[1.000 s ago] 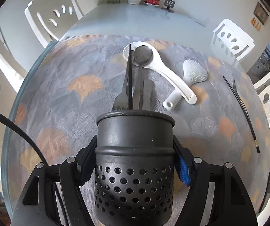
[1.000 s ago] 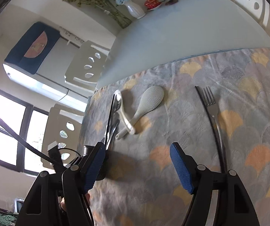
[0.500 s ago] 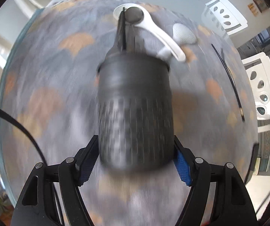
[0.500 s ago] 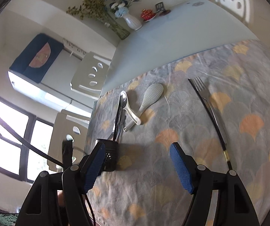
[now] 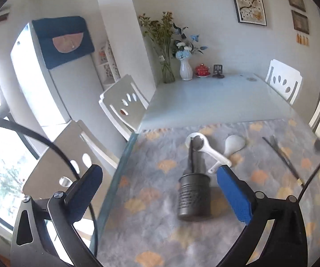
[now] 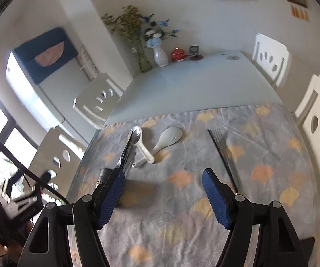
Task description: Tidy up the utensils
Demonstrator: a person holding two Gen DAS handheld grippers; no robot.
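Chairs: you have four white ones around the table (image 5: 215, 98).
Left gripper (image 5: 160, 191): your jaws have just been opening, released, nothing between the pads.
Right gripper (image 6: 163, 195): yours is spread, empty.
Holder (image 5: 194, 197): one, upright on the cloth (image 5: 151, 233), utensils behind it.
White spoons: two.
Fork (image 6: 221, 142): one, well apart.

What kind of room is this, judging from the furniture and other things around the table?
Most likely a home dining room: a long pale glass-topped table with white cut-out chairs around it, a white vase of flowers at its far end, and a white refrigerator nearby.
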